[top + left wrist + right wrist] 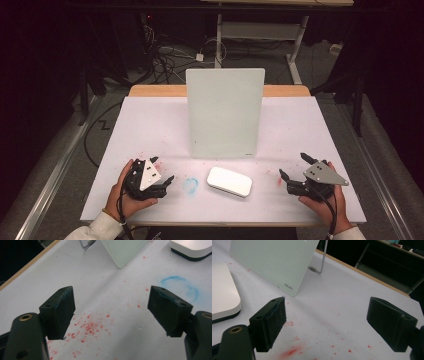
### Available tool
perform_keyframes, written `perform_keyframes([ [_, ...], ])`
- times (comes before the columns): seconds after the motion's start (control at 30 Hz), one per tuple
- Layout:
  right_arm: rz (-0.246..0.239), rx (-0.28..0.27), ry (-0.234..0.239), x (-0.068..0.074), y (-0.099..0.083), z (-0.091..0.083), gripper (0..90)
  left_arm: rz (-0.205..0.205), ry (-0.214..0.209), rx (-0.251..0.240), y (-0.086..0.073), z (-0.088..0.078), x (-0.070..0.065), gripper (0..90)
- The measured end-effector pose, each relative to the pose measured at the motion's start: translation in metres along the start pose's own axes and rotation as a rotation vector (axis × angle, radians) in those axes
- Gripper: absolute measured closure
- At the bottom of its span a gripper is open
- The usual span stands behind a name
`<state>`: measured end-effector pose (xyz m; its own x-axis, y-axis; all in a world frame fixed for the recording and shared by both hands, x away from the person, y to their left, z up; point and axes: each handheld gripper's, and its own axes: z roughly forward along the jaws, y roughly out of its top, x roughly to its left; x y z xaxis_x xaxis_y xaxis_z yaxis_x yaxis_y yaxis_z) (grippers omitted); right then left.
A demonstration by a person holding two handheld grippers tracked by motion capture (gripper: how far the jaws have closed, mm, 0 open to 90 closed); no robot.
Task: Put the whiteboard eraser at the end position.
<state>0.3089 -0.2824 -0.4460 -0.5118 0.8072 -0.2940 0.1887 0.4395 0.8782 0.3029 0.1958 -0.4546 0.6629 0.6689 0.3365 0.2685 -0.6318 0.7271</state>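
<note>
A: Where does the white eraser block (229,181) lie relative to your grippers?

B: It rests flat on the white table (150,125), between your left gripper (161,176) and right gripper (295,167), just in front of the upright glass board (225,112). A blue ring mark (190,184) sits just beside its left end.

A: How do your jaws stand?

B: Both pairs are spread wide and hold nothing; red crumbs (91,326) lie on the table between the left pair.

A: How will the block handle?

B: Judge it light and rigid, with a smooth, rounded top that may slip. Take it across its short width, pads on the darker lower edge (186,255), and keep clear of the board, which looks fragile and stands on a thin wire foot (322,263).
</note>
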Motion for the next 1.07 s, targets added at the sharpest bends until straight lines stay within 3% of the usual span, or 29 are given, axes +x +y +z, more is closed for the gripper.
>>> perform_keyframes([
  [1.07, -0.016, 0.005, -0.012, -0.0003, -0.0004, 0.0008, 16.6, -0.009, -0.004, 0.012, 0.0023, 0.0051, 0.0013, 21.3],
])
